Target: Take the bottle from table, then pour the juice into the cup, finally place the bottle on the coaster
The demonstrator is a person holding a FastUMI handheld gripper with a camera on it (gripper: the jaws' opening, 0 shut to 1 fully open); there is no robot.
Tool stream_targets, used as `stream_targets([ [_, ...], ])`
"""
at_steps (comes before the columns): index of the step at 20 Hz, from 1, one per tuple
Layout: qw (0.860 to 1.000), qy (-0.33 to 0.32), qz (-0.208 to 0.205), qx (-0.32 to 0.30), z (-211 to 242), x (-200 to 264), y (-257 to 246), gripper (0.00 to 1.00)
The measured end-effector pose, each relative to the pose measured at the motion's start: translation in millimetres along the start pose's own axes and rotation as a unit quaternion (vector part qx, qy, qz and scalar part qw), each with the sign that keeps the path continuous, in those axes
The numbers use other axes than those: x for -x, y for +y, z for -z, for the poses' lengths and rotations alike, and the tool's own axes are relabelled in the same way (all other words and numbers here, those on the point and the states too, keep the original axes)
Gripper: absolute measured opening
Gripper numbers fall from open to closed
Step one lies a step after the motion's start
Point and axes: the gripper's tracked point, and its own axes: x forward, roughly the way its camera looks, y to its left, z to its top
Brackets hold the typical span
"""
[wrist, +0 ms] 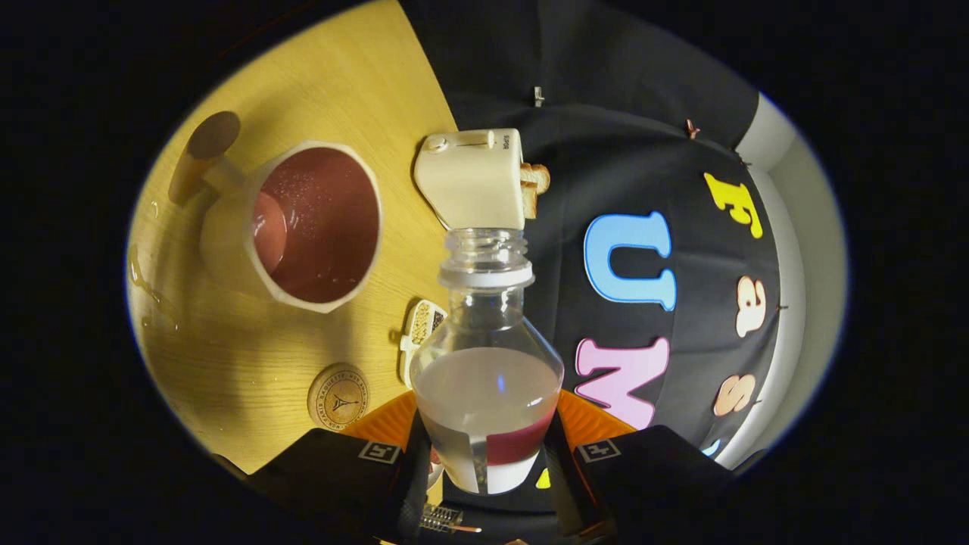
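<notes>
Wooden table (pixel 333 83) takes up the left side. The cup (pixel 291 227) sits out there to the far left, dark reddish inside. A cream toaster (pixel 471 180) is just beyond the bottle (pixel 488 356), which is uncapped with cloudy juice and pinched on both sides by the gripper (pixel 488 462) fingers. The little round coaster (pixel 338 397) is near-left of the bottle.
</notes>
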Motion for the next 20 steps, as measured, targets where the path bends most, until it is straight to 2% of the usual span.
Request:
stream_targets([
  [8,0.997,-0.029,-0.013,0.071,-1.1,-3.5,9.4,0.69],
  [20,0.985,-0.045,0.000,0.165,-5.7,-5.6,6.0,0.69],
])
